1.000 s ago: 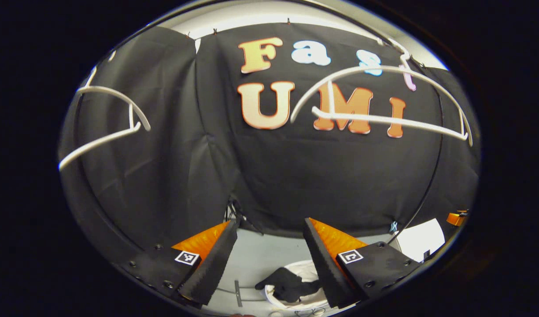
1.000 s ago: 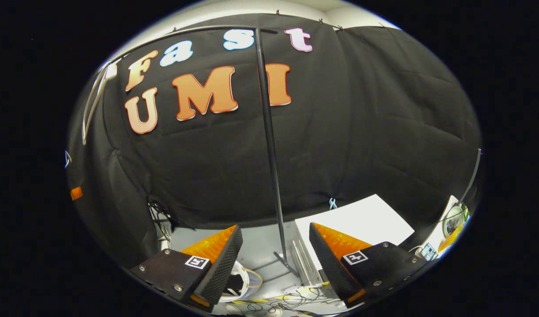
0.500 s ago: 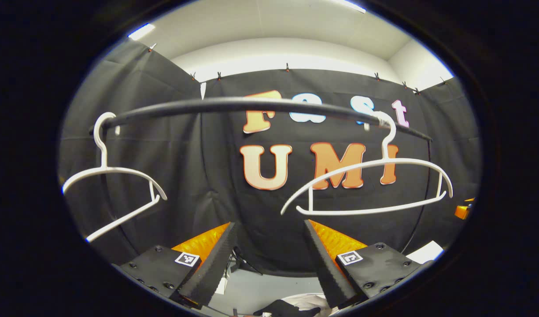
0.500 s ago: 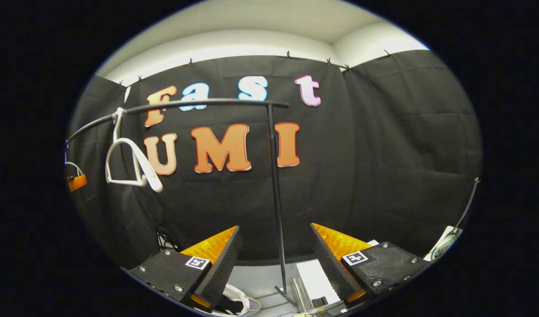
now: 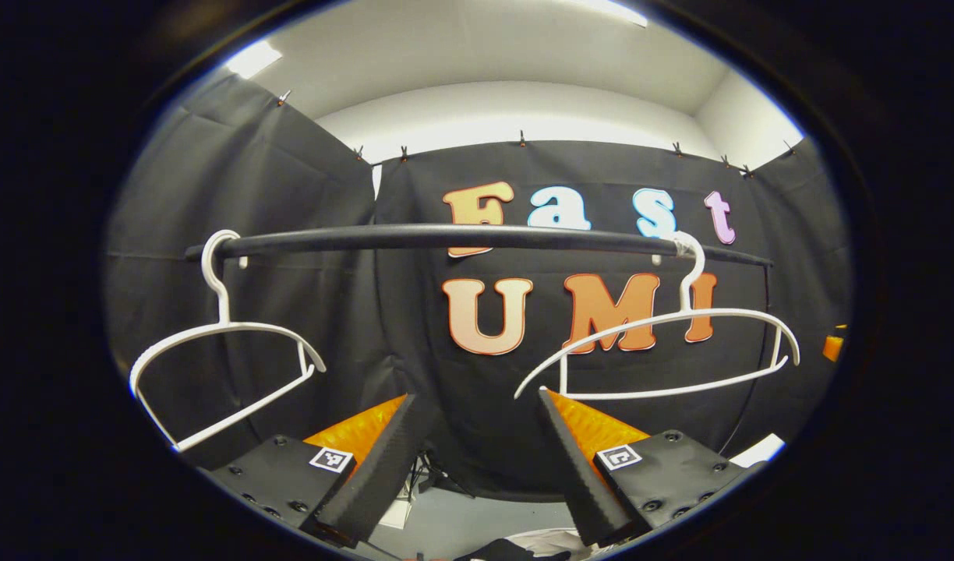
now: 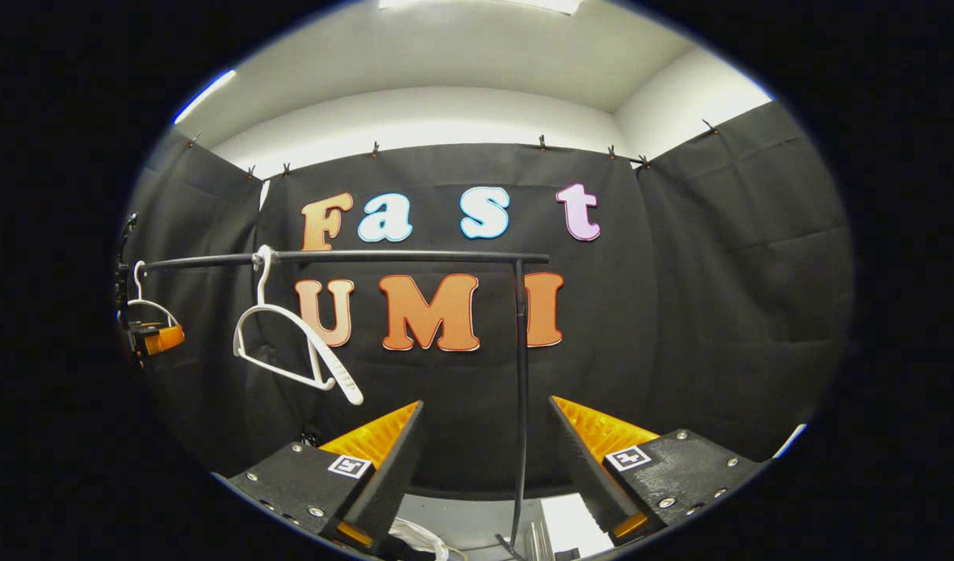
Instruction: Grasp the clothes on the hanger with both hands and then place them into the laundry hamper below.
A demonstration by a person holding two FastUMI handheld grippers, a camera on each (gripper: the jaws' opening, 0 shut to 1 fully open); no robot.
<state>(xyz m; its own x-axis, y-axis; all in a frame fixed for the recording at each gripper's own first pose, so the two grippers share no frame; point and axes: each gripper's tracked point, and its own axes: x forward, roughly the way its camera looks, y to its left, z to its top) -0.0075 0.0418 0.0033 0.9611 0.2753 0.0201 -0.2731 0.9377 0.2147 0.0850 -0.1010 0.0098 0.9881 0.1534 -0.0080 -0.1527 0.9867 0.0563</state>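
Note:
Two bare white hangers hang on the black rail, one at the left and one at the right. My left gripper stands open below them, nothing between its fingers. Far below, a sliver of the white hamper shows with a dark garment in it. In the right gripper view, my right gripper is open and empty, in front of the rack's upright pole. The nearer hanger hangs to its left. The left gripper shows far left.
The rail runs across at about gripper height in front of the black cloth wall. A white hamper rim and a white flat object lie on the floor near the pole's foot. The right gripper peeks in at the far right.
Both grippers have risen and tilted up: the hamper and floor slid to the bottom edge, while the rail, hangers and ceiling came into view. Both stayed open.

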